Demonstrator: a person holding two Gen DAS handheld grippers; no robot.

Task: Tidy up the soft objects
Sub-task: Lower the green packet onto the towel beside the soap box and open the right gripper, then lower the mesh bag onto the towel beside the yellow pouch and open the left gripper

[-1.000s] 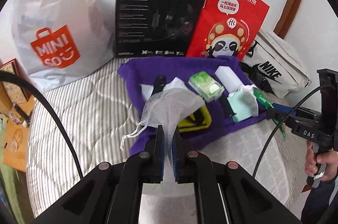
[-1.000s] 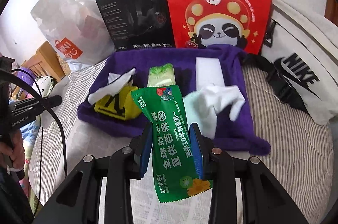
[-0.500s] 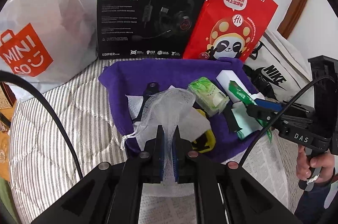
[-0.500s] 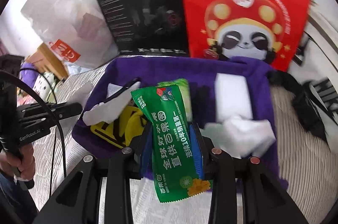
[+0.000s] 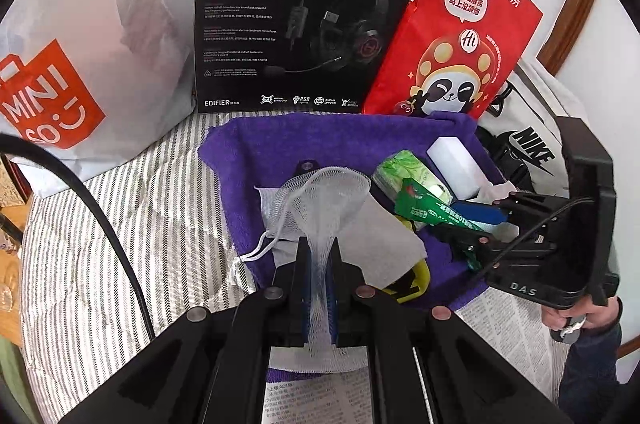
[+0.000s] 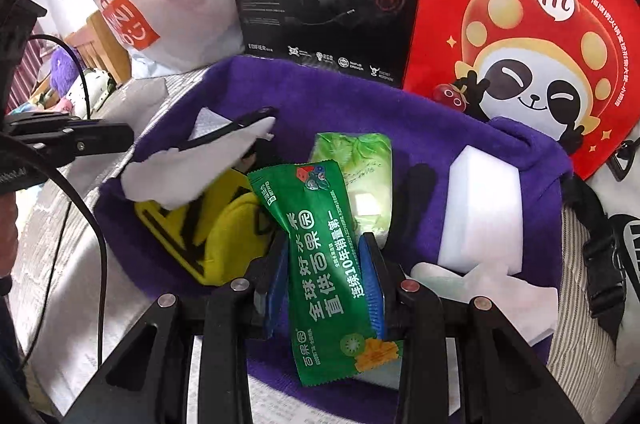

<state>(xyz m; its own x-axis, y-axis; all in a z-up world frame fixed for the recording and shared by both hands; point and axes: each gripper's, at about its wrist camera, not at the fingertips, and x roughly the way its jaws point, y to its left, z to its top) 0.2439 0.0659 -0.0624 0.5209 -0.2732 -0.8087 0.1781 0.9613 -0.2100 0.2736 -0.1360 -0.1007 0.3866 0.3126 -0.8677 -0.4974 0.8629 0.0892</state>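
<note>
Gripping a white mesh drawstring pouch (image 5: 320, 208) between its tightly closed jaws, the left claw (image 5: 319, 252) hangs over the near left part of a purple towel (image 5: 320, 140) spread on a striped bed (image 5: 120, 224). The pouch's open mouth fans out ahead of the fingertips, and its cord dangles to the left.

The right claw (image 6: 326, 256) is clamped on a green snack packet (image 6: 324, 256), jaws partly closed against its sides, the packet standing lengthwise over the towel's middle. In the left wrist view this claw reaches in from the right, with a hand (image 5: 580, 316) on its handle.

On the towel lie a yellow pouch with black stripes (image 6: 200, 228), a white tissue sheet (image 6: 188, 172) draped over it, a pale green tissue pack (image 6: 360, 168) and a white foam block (image 6: 480, 216). More crumpled white tissue (image 6: 500, 292) sits at the near right.

Behind the towel stand a white Miniso bag (image 5: 80, 64), a black headset box (image 5: 296, 12) and a red panda bag (image 5: 452, 36). A white Nike bag (image 5: 532, 144) lies to the right. Newspaper (image 5: 320, 400) lies under the towel's near edge.
</note>
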